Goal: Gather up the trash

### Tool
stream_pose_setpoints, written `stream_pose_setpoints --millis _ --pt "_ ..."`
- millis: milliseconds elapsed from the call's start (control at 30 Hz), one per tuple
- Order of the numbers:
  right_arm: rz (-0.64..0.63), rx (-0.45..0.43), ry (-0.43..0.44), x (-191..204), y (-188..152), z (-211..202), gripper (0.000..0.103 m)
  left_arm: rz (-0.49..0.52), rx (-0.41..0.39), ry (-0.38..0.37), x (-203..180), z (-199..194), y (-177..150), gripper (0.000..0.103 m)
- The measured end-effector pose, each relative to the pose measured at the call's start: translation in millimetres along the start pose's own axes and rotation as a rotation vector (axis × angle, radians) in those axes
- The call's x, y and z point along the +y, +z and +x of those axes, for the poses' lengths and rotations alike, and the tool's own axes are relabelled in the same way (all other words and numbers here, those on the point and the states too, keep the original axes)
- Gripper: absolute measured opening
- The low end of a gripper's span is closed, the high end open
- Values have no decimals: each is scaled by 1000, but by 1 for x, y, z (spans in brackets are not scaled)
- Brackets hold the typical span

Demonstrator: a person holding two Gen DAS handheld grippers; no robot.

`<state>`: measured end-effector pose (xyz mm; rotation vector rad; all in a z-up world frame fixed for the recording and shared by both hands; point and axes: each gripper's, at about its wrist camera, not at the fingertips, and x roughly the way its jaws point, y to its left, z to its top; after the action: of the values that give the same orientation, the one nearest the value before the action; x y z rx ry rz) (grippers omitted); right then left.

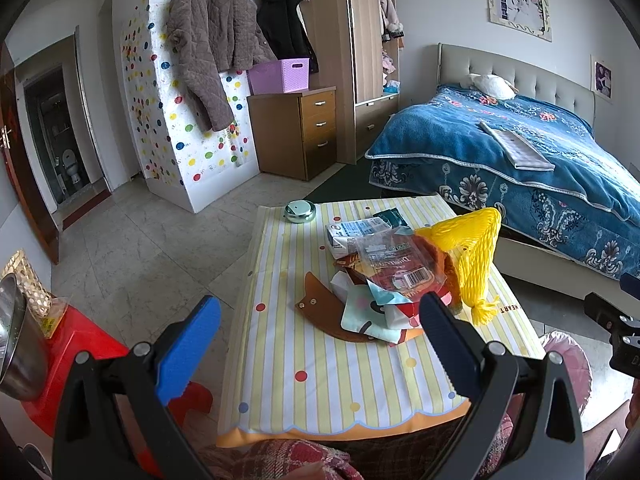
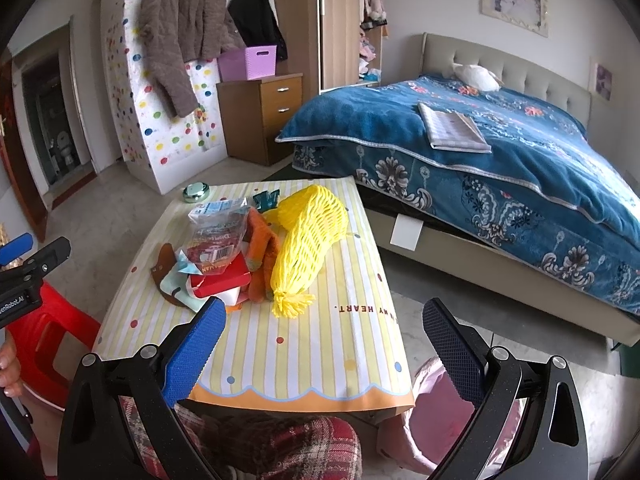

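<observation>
1. The striped tablecloth (image 2: 320, 344) carries brown capitals, upside down from the right wrist camera, that read "MY HEART."; the start of the line is hidden behind the right gripper's finger. The left wrist view shows only "HEART".
2. The left gripper's black body (image 2: 24, 280), at the left edge of the right wrist view, bears white lettering that reads "enRobot.AI", its beginning cut off.
3. The clear wrapper (image 1: 400, 268) shows a barcode and mirrored print too blurred to read.
</observation>
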<state>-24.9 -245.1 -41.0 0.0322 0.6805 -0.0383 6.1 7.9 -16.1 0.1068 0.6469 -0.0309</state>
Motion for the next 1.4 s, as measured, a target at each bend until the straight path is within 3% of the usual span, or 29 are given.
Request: stream_pose_setpoints --millis 1400 --pt "-4 6 2 1 -1 1 98 -3 -1 5 -1 1 1 96"
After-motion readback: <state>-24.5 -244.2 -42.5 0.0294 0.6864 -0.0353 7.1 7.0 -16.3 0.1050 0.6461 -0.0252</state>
